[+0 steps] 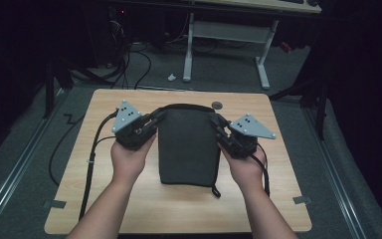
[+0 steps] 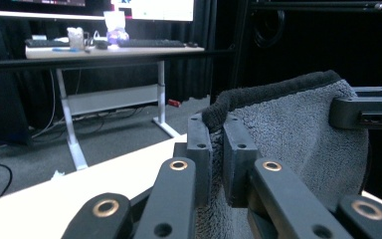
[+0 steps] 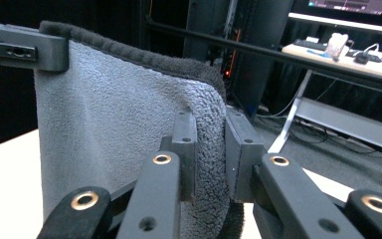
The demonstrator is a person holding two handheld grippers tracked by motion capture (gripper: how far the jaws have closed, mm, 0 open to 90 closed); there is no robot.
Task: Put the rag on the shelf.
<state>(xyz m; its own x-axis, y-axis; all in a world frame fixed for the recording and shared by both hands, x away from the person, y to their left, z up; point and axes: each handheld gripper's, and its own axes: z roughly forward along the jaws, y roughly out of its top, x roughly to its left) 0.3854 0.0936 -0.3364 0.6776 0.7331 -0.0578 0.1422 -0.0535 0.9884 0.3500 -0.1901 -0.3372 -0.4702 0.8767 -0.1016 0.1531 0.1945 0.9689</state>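
A dark grey towel point(image 1: 186, 144) hangs stretched between my two grippers above the wooden table point(image 1: 129, 199). My left gripper point(image 1: 155, 119) is shut on the towel's top left corner; in the left gripper view its pads pinch the fluffy grey towel point(image 2: 298, 134) at the dark hem, midway at the left gripper point(image 2: 218, 149). My right gripper point(image 1: 218, 123) is shut on the top right corner; in the right gripper view the towel point(image 3: 109, 114) folds in between the jaws of the right gripper point(image 3: 210, 144). The towel's lower edge lies near the table's front.
A small round dark object point(image 1: 217, 105) lies at the table's far edge. Black cables point(image 1: 92, 154) trail off the left side. A white-legged desk point(image 1: 226, 40) stands on the floor beyond. Bare tabletop lies left and right of the towel.
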